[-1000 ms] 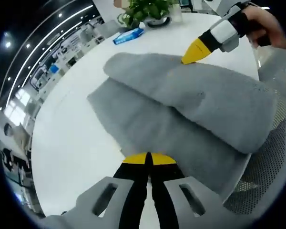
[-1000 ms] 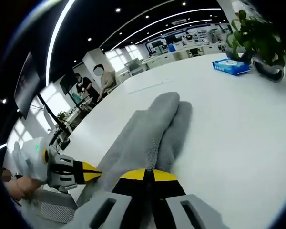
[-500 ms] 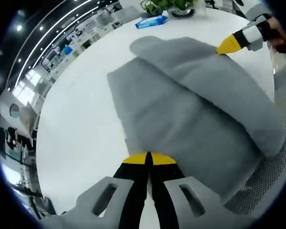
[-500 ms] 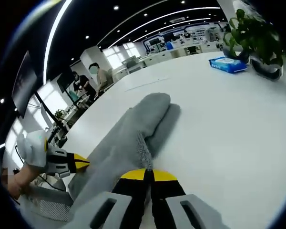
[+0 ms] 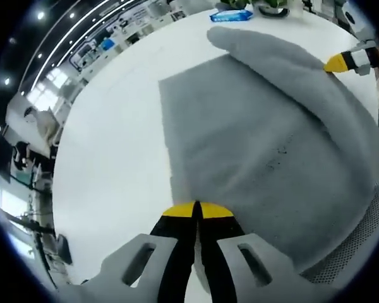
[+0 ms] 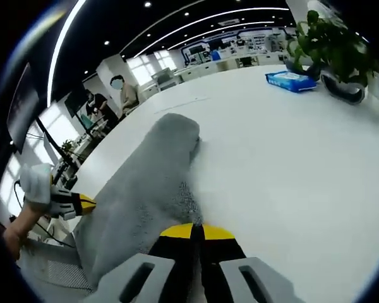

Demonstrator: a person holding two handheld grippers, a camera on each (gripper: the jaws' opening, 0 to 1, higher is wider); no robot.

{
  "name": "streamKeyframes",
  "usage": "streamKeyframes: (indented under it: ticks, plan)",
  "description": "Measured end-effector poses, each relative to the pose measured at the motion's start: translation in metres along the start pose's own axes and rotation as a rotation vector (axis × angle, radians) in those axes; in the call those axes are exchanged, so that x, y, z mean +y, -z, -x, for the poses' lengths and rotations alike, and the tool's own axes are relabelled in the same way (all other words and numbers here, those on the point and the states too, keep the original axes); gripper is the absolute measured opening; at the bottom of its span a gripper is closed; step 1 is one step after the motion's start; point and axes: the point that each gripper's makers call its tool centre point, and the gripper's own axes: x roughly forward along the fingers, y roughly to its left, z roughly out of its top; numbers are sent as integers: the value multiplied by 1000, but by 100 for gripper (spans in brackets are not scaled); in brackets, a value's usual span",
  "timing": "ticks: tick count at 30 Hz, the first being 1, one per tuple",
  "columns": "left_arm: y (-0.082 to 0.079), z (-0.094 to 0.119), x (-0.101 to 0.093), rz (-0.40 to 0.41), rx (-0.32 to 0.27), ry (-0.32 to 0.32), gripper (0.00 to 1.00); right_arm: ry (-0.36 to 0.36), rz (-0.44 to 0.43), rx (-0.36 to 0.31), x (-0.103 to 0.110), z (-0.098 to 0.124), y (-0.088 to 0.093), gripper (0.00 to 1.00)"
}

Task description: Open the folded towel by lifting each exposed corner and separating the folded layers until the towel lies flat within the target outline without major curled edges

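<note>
The grey towel (image 5: 259,132) lies on the white table (image 5: 107,145), its lower layer spread flat and its upper layer raised in a long roll along the right side. My left gripper (image 5: 196,211) is shut on the towel's near edge. My right gripper (image 5: 336,62) grips the raised fold at the far right of the left gripper view. In the right gripper view the towel (image 6: 145,189) hangs as a long ridge from my right gripper (image 6: 198,231), which is shut on its edge. The left gripper (image 6: 82,203) holds the other end at the left.
A blue packet (image 6: 291,81) and a potted plant (image 6: 331,53) stand at the table's far side. A mesh chair seat (image 5: 350,249) is near the table edge. People (image 6: 123,95) stand in the background. Bare table (image 6: 290,164) lies right of the towel.
The two grippers have drawn apart with the towel held. The upper layer has peeled toward the right gripper, baring more of the flat lower layer.
</note>
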Motion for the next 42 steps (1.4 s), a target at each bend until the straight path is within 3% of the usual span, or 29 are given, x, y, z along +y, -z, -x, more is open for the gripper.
streamKeyframes:
  ticks: [12, 18, 22, 24, 26, 30, 32, 36, 38, 40, 41, 42]
  plan:
    - [29, 6, 24, 118, 76, -14, 0, 39, -26, 21, -12, 1, 6, 0]
    - [30, 8, 24, 172, 50, 9, 0, 46, -41, 40, -15, 2, 10, 0]
    - [29, 7, 22, 147, 16, 11, 0, 70, 16, 97, -16, 2, 21, 0]
    - [28, 8, 21, 92, 9, 11, 0, 108, 120, 114, -18, 5, 19, 0]
    - [28, 7, 23, 136, -2, 19, 0, 118, 170, 129, -15, 5, 21, 0]
    - [27, 8, 24, 269, -83, 94, 0, 118, 228, 127, -13, 6, 20, 0]
    - [27, 11, 30, 407, -136, 130, 4, 103, 241, 105, -11, 8, 16, 2]
    - [33, 17, 53, 539, -228, 80, 21, 49, 246, 28, 5, 14, 2, 5]
    - [28, 18, 42, 639, -269, 176, 19, 30, 249, -5, 13, 16, -3, 5]
    - [28, 21, 27, 723, -254, 257, 19, -1, 277, -18, 20, 15, -4, 5]
    - [28, 20, 24, 744, -253, 268, 20, 8, 268, -12, 19, 15, -3, 4]
    - [30, 19, 28, 733, -265, 230, 20, 5, 270, -13, 20, 14, -3, 4]
